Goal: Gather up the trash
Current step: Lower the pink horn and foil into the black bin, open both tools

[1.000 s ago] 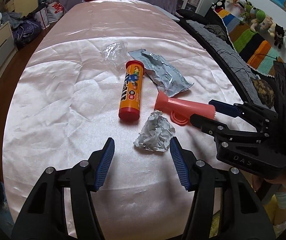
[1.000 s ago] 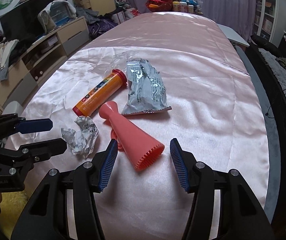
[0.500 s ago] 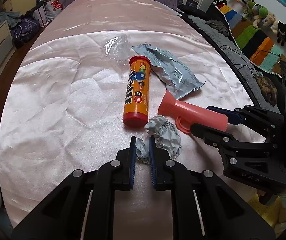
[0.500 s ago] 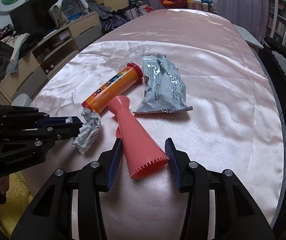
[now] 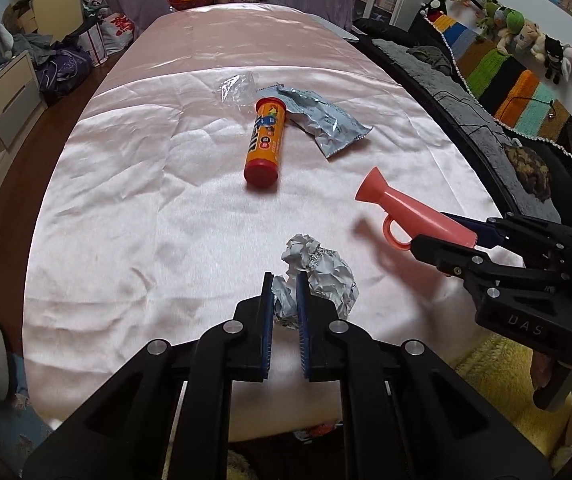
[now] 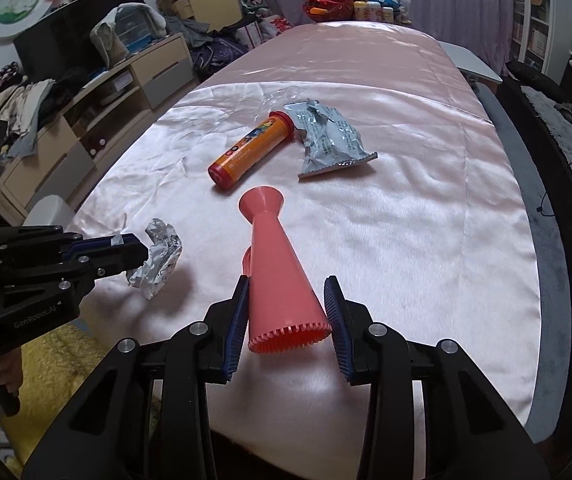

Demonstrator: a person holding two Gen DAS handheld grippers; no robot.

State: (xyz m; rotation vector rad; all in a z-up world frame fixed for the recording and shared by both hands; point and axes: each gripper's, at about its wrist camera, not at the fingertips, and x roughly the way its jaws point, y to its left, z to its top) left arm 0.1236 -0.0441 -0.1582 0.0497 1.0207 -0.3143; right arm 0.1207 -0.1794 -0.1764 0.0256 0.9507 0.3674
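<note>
We are pinching the crumpled paper [image 5: 318, 276] in our left gripper [image 5: 285, 312]; our right gripper [image 6: 286, 328] is closing around the pink horn [image 6: 282, 280].

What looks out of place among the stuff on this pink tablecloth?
Mostly litter: a crumpled paper ball, a torn silver snack wrapper, clear plastic film and an orange candy tube lying on its side. The odd one is a pink toy horn, which looks intact rather than discarded.
</note>
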